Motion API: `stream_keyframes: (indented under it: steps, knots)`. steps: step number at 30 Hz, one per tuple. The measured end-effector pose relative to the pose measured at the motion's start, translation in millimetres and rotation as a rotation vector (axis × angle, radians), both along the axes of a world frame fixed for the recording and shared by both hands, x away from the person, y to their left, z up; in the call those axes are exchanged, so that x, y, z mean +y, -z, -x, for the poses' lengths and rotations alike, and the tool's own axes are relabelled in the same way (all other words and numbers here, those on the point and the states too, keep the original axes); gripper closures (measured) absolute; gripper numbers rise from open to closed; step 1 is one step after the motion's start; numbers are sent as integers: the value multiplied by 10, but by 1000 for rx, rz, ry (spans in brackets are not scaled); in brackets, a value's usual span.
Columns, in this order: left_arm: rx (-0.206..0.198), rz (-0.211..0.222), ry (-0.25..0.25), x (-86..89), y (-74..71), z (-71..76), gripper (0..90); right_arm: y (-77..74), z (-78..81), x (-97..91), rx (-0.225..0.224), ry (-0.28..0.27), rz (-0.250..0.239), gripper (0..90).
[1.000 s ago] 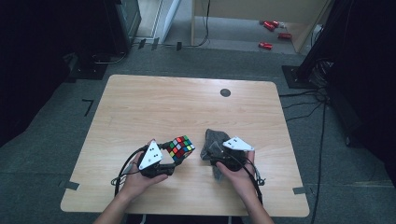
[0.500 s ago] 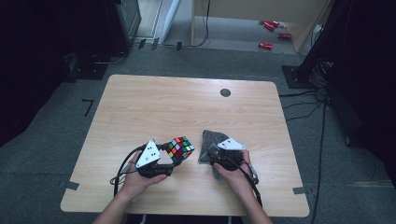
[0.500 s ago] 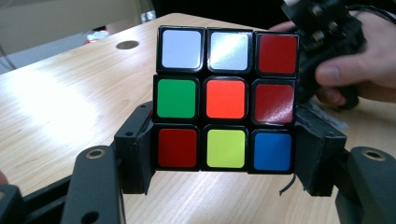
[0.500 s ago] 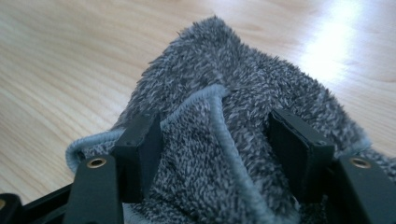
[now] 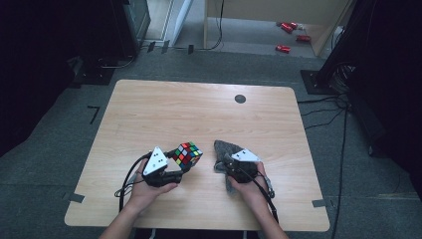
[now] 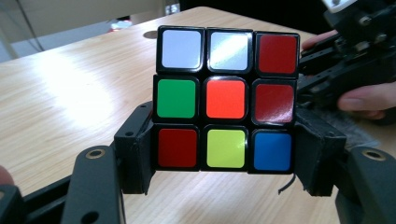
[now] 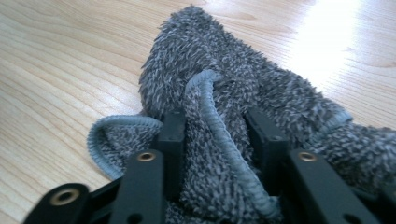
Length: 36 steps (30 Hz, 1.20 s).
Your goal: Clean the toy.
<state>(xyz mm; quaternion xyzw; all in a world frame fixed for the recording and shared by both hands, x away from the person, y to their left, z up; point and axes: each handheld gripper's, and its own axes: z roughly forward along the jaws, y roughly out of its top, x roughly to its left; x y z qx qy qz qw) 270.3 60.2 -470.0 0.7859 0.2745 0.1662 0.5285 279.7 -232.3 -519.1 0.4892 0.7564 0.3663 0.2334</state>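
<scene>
We see the left gripper (image 5: 175,164) clamped on a scrambled puzzle cube (image 5: 187,154), its jaws pressing the cube's lowest row from both sides and holding it just above the near-left part of the wooden table (image 5: 199,114). To its right, our right gripper (image 5: 226,164) has just been closing and now pinches a fold of the grey fluffy cloth (image 7: 219,93), which lies bunched on the table's near-right part.

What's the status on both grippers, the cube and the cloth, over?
Left gripper clamped on puzzle cube, held off the table. Right gripper jaws just closing, pinching a fold of grey cloth. Nothing in the way.
</scene>
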Motion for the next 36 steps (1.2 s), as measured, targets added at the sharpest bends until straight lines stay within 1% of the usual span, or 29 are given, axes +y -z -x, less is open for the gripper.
stream_keyframes:
  steps: [3, 5, 6, 8, 11, 13, 15, 16, 17, 18, 19, 21, 23, 25, 27, 29, 31, 34, 35, 36]
  knots:
    - [-2, 6, 3, 2, -6, 2, 349, -14, 6, -23, -4, 1, -13, 696]
    - [-2, 6, 0, 4, -4, -1, 350, -25, 13, -30, -5, -2, -26, 711]
    - [1, 13, 3, 7, -5, -2, 349, -38, 19, -32, -6, -9, -37, 716]
    - [1, 19, 6, 12, -9, -3, 349, -86, 46, -29, -26, -33, -64, 722]
    - [2, 15, 2, 13, -7, -6, 349, -226, 121, -8, -83, -66, -128, 722]
    - [-2, -4, 0, 0, 4, -1, 349, -313, 171, 7, -125, -80, -157, 721]
    - [-8, -35, 2, -24, 22, 5, 350, -408, 231, 25, -158, -95, -188, 721]
    - [-10, -45, 2, -37, 29, 10, 349, -459, 265, 36, -175, -103, -211, 721]
    - [-11, -55, 2, -46, 33, 11, 349, -493, 290, 44, -191, -110, -222, 721]
    - [-11, -65, 4, -63, 39, 14, 349, -517, 307, 52, -199, -116, -233, 720]
    - [-11, -69, 4, -74, 42, 18, 349, -549, 329, 65, -204, -132, -253, 719]
    - [-15, -88, 11, -98, 48, 25, 349, -584, 355, 90, -211, -158, -275, 718]
    - [-27, -114, 18, -132, 49, 42, 350, -625, 390, 127, -219, -189, -299, 717]
    - [-39, -145, 24, -174, 44, 63, 350, -658, 420, 167, -229, -214, -303, 716]
    - [-50, -170, 33, -214, 37, 84, 349, -697, 459, 221, -246, -235, -288, 714]
    - [-58, -184, 44, -247, 28, 106, 349, -729, 500, 275, -272, -256, -255, 711]
    - [-67, -200, 41, -278, 18, 126, 349, -756, 536, 323, -294, -272, -224, 712]
    - [-73, -220, 30, -311, -4, 143, 349, -785, 567, 358, -315, -289, -214, 712]
    - [-77, -227, 31, -320, -10, 148, 350, -799, 586, 377, -329, -312, -215, 712]
    - [-81, -234, 30, -337, -18, 161, 349, -806, 601, 395, -330, -329, -213, 712]
